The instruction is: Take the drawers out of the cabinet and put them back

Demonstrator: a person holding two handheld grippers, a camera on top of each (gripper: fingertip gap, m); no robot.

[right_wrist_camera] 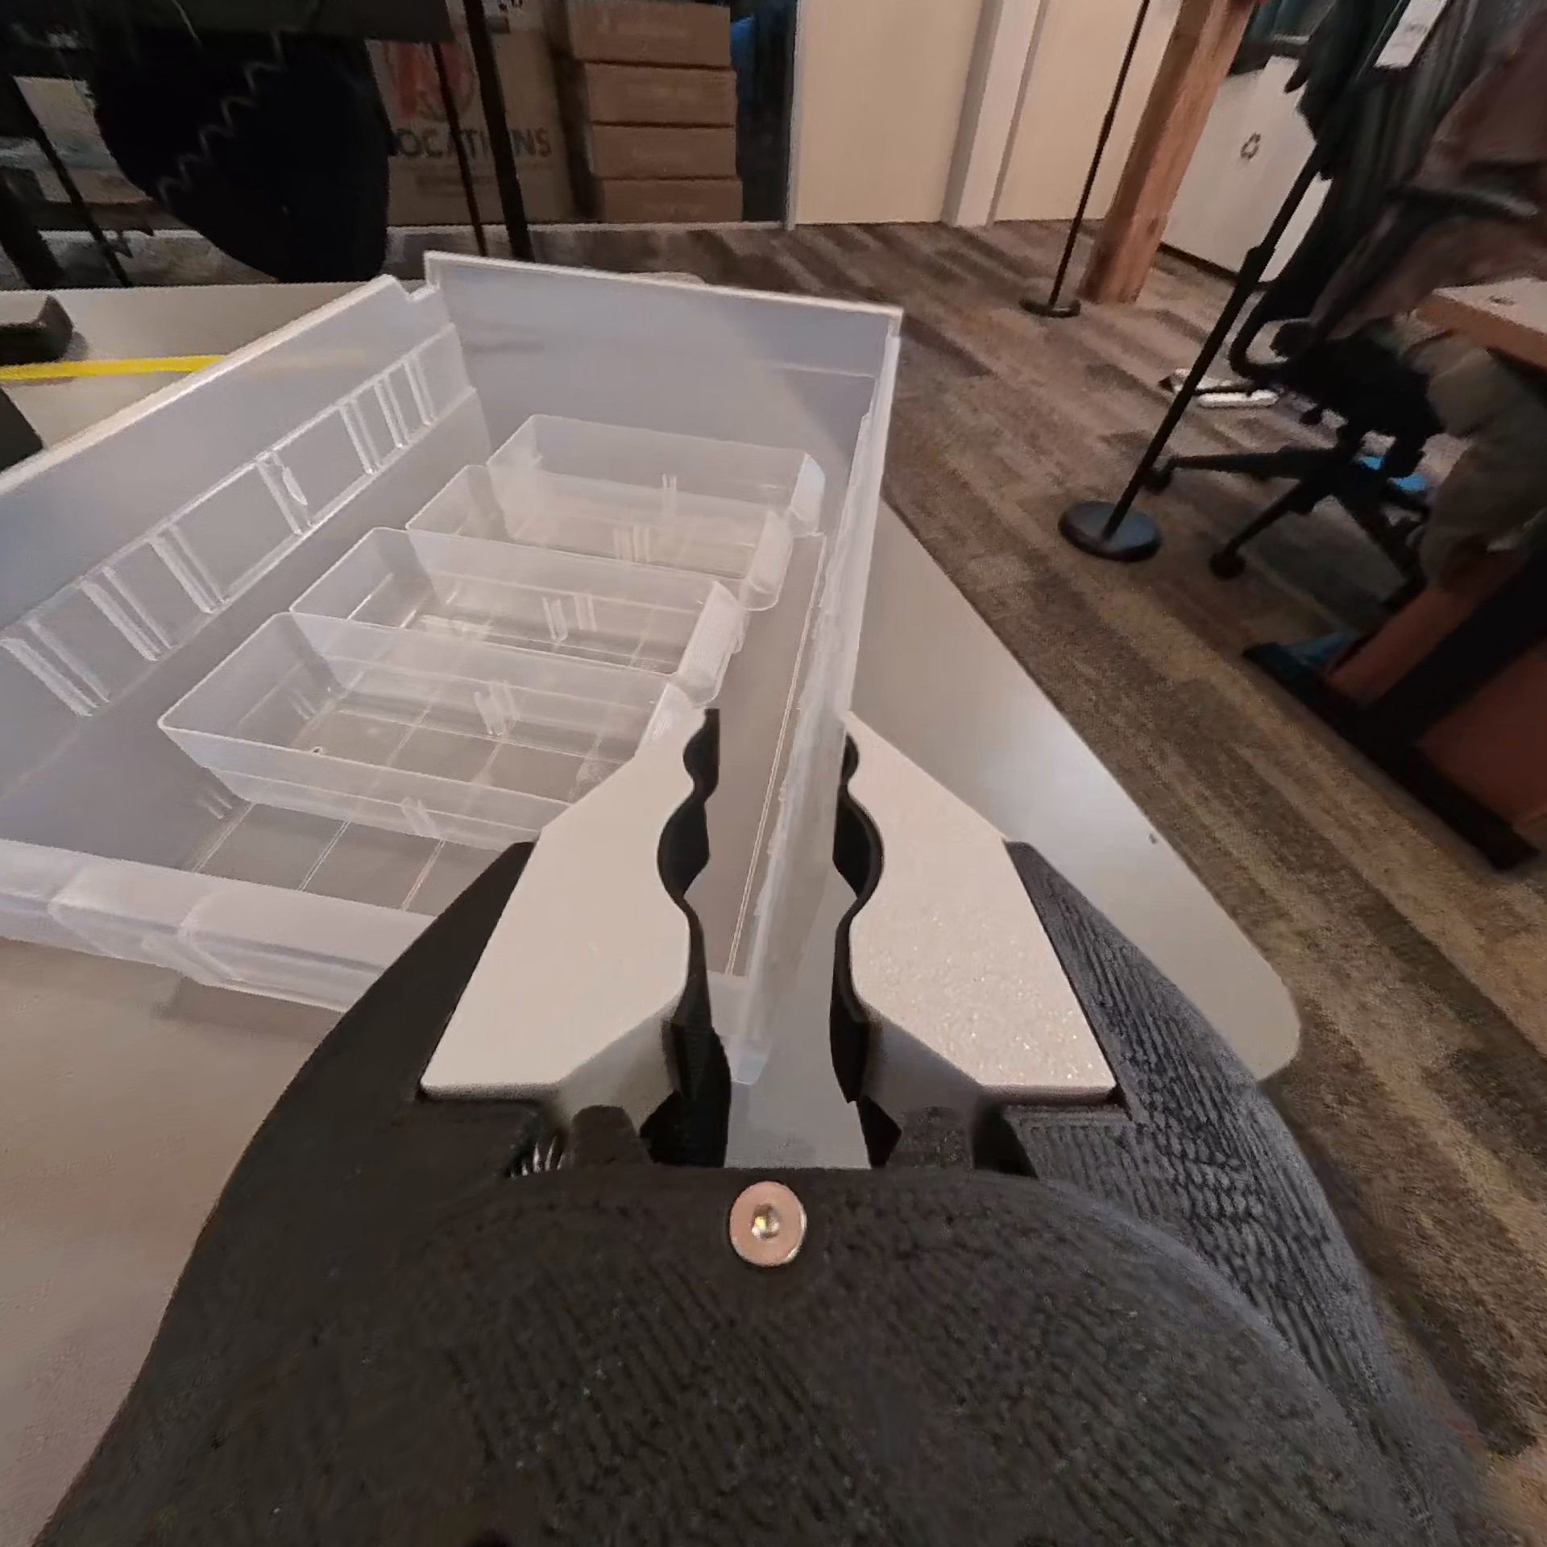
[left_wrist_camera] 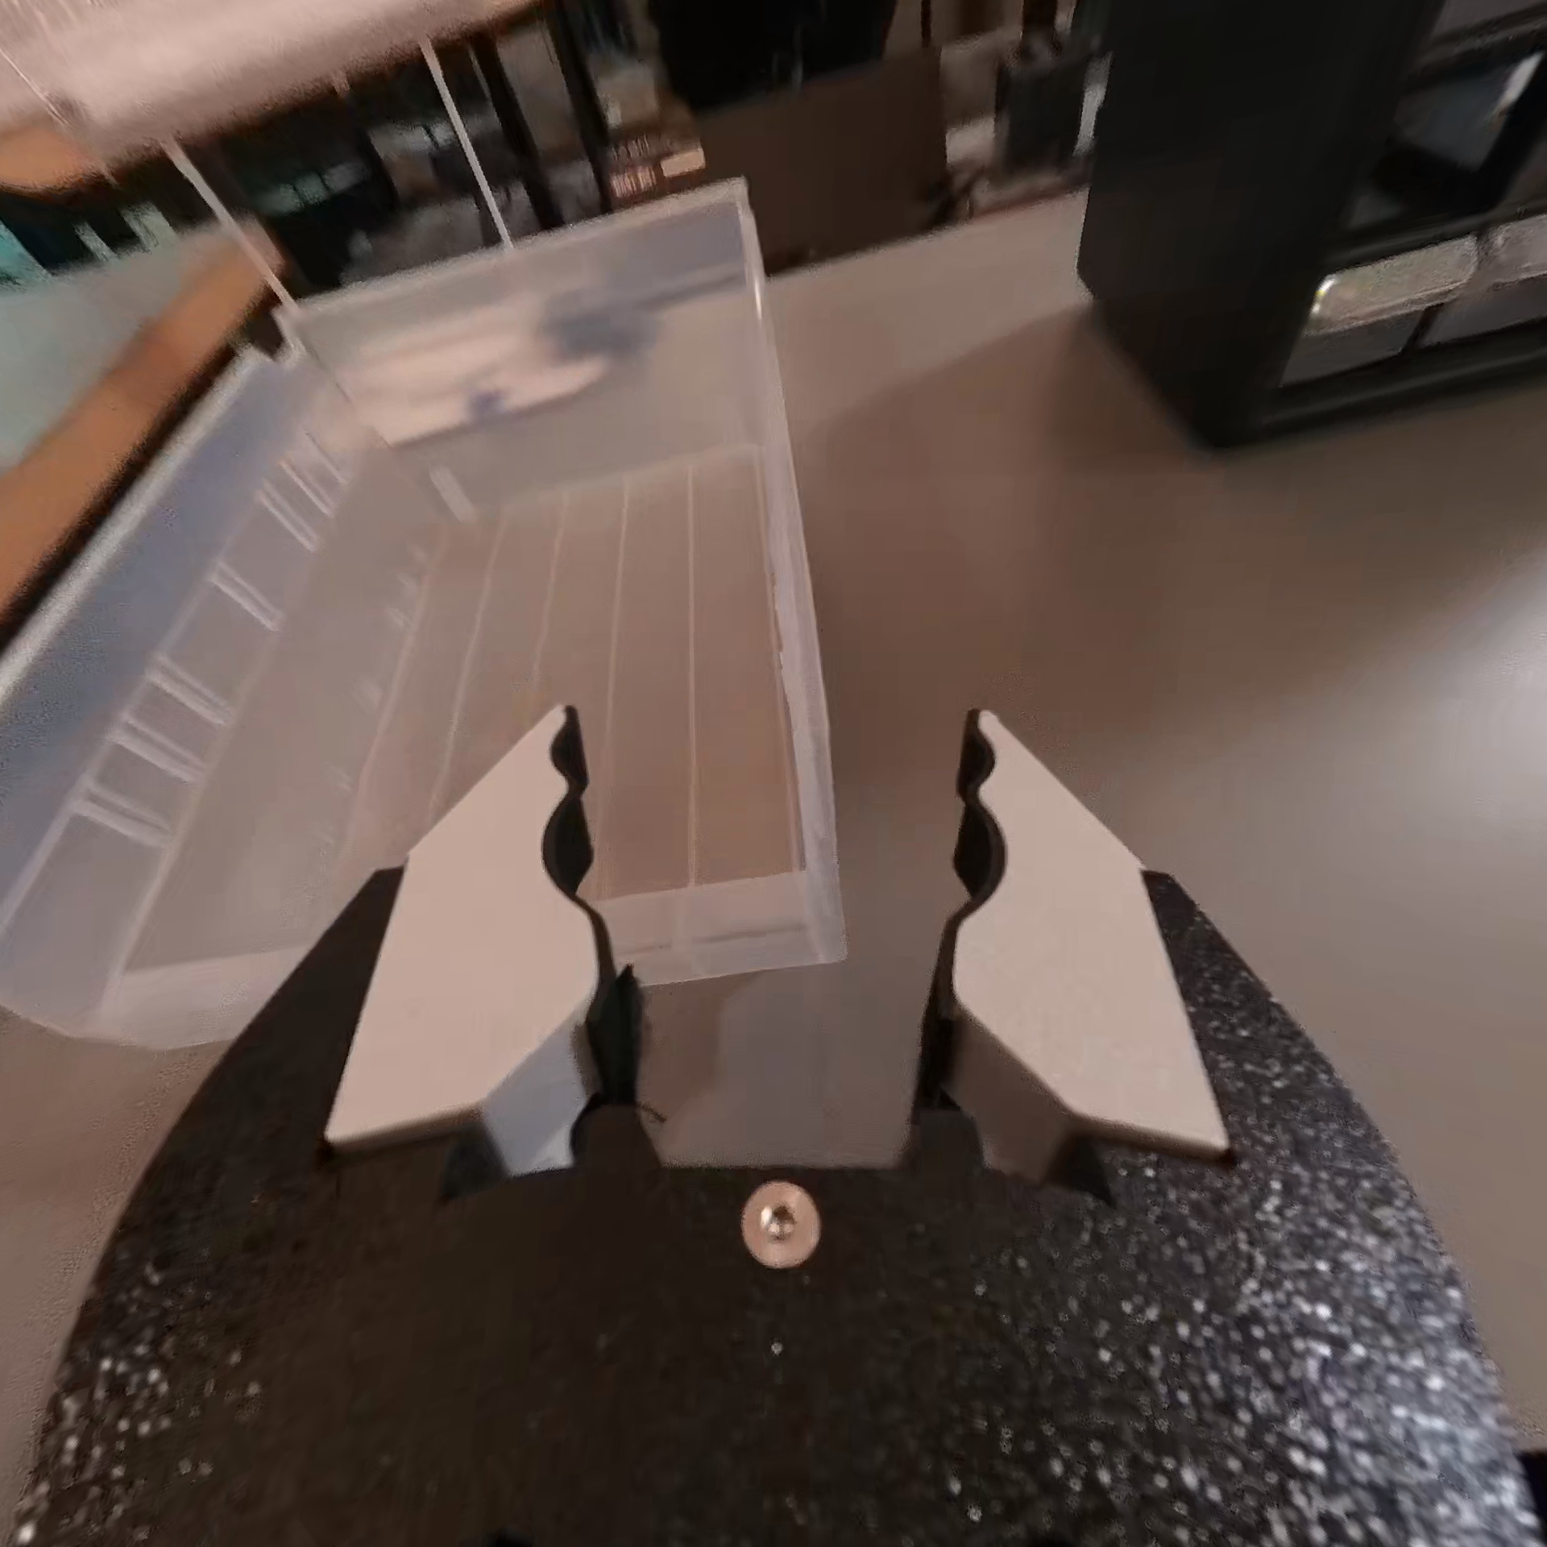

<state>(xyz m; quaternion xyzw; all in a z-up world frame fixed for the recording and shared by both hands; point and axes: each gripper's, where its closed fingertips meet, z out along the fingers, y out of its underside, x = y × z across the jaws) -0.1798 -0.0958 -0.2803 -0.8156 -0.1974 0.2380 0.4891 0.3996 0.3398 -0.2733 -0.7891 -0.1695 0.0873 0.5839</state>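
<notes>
Wood-plank floor (right_wrist_camera: 1046,469), stacked cardboard boxes (right_wrist_camera: 657,117), office chair (right_wrist_camera: 1331,435).

Left of the right gripper's fingers, four small clear drawers (right_wrist_camera: 469,670) lie in one big clear bin (right_wrist_camera: 125,586). Ahead of the left gripper's fingers lies one bin (left_wrist_camera: 586,586); ahead and right stands one black cabinet (left_wrist_camera: 1306,251).

Four small clear plastic trays (right_wrist_camera: 469,636) lay in a row inside the large translucent plastic bin (right_wrist_camera: 209,536) on the pale table (right_wrist_camera: 1046,879). A black drawer cabinet (left_wrist_camera: 1306,251) stood farther back to the right, well apart.
</notes>
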